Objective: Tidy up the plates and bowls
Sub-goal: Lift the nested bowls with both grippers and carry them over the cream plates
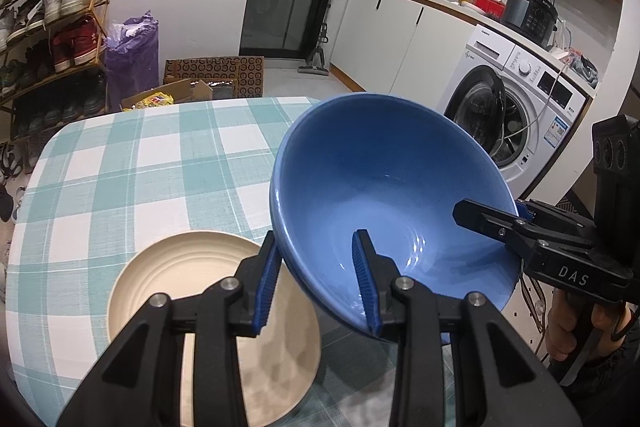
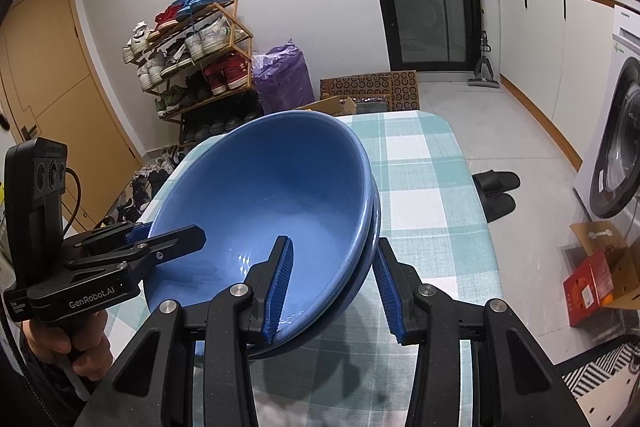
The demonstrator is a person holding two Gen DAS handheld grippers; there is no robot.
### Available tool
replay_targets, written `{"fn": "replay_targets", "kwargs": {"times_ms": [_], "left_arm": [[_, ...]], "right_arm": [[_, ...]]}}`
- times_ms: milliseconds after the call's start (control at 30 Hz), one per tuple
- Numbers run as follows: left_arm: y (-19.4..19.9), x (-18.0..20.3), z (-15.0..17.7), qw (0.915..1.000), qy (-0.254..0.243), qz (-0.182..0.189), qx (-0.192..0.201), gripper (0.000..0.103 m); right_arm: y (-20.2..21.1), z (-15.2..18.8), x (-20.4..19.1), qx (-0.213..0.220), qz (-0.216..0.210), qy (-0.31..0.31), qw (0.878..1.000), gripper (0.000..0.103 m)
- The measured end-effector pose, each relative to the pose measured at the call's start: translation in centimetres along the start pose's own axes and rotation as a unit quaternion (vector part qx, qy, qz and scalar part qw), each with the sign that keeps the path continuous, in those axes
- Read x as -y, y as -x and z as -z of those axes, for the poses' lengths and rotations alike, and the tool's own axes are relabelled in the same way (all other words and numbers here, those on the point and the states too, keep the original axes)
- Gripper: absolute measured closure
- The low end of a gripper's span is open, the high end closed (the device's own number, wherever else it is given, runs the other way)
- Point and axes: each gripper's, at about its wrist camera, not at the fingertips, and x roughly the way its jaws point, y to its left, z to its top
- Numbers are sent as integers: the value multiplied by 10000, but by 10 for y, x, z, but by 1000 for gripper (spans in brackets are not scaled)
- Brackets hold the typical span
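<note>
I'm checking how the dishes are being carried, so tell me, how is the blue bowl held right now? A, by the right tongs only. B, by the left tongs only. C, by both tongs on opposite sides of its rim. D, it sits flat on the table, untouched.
C: the left tongs and the right tongs each straddle the blue bowl's rim, holding it tilted.

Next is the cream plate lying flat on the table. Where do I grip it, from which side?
Once the bowl is down, probably take the plate by its near rim, coming in low from the left gripper's side: it lies flat, so only the raised rim offers the jaws an edge.
</note>
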Motion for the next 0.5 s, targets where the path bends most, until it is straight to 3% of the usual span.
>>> {"fn": "replay_targets", "kwargs": {"times_ms": [500], "left_arm": [[29, -26, 2, 9994, 158, -195, 235, 68]], "right_arm": [[-7, -10, -37, -22, -183, 263, 9995, 61]]}}
